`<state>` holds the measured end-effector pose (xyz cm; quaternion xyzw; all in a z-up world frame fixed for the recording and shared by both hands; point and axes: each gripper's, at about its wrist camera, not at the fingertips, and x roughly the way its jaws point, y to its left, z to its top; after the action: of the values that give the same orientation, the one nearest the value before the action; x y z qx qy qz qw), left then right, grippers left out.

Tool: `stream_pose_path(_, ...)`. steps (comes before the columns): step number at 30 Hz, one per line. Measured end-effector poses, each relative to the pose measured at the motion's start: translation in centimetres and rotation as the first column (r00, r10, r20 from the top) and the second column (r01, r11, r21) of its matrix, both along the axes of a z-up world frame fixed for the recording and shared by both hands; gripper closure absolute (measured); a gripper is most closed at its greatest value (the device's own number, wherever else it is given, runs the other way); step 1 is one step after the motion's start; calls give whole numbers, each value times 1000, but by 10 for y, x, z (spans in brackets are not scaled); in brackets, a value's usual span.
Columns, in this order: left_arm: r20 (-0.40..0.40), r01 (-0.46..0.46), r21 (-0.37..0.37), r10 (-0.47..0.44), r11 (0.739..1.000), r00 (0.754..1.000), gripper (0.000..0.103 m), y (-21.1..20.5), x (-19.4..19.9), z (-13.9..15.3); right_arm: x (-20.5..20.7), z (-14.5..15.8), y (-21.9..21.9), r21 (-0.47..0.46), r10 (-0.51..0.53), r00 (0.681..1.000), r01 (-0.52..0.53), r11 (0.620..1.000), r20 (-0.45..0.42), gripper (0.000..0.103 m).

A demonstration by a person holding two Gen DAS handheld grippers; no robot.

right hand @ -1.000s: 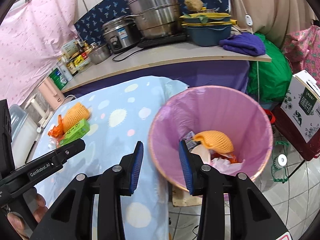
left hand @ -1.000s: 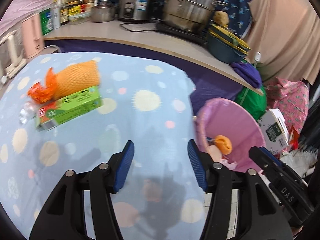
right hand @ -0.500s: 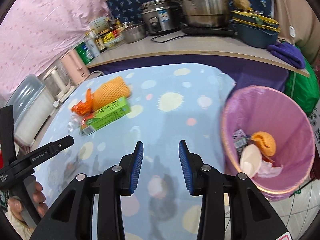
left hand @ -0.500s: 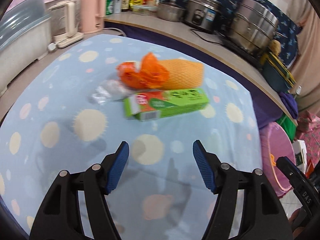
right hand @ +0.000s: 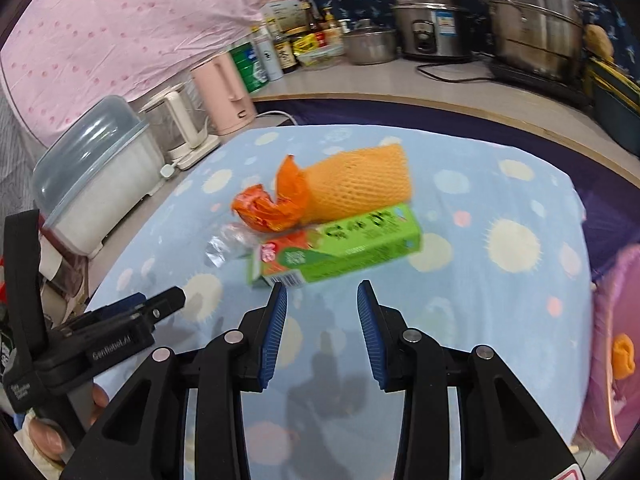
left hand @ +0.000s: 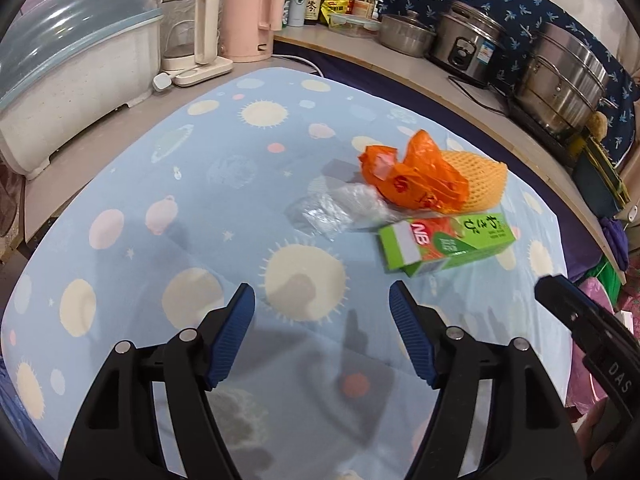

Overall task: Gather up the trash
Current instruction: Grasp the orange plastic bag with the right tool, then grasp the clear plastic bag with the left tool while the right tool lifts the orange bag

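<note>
A green box (left hand: 446, 242) (right hand: 340, 246) lies on the blue dotted tablecloth (left hand: 200, 208) (right hand: 480, 320). Behind it lie an orange plastic bag (left hand: 416, 180) (right hand: 276, 204) and an orange foam net (left hand: 480, 182) (right hand: 360, 188). A clear plastic wrapper (left hand: 332, 210) (right hand: 224, 246) lies to their left. My left gripper (left hand: 322, 312) is open and empty, short of the wrapper. My right gripper (right hand: 322, 304) is open and empty, just in front of the green box. The pink-lined trash bin (right hand: 616, 344) stands off the table's right edge, with trash inside.
A counter along the back holds a white dish box with a clear lid (left hand: 68, 80), a kettle (left hand: 196, 36), a pink jug (left hand: 252, 16), bottles, a rice cooker (left hand: 468, 52) and steel pots (left hand: 560, 80). The other gripper shows at each view's edge (left hand: 592, 340) (right hand: 100, 340).
Both grippers swung left, away from the trash bin and toward the trash on the table. The right gripper has come close to the green box. Both jaws stayed open.
</note>
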<state>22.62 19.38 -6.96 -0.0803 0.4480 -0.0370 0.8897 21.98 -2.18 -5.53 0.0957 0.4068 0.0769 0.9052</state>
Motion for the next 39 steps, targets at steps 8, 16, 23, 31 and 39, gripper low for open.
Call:
stream_pose_path(8, -2, -11, -1, 11, 1000, 1000, 36, 14, 22, -4, 55, -9, 30, 25, 35, 999, -35, 999, -1, 67)
stream_pose_path(16, -3, -12, -8, 12, 1000, 1000, 35, 18, 38, -7, 87, -23, 35, 51, 25, 1000, -25, 998, -15, 53)
stream_pose_path(23, -7, -9, -17, 9, 1000, 1000, 35, 19, 45, -10, 101, -37, 36, 82, 49, 998, -46, 996, -44, 78)
stream_pose_path(31, -11, 8, -28, -8, 1000, 1000, 35, 13, 57, -15, 83, -20, 29, 114, 38, 999, -39, 993, 18, 88)
stream_pose_path(39, -5, 56, -41, -57, 998, 998, 33, -1, 77, -26, 57, 7, -4, 104, -27, 997, 20, 994, 71, 88)
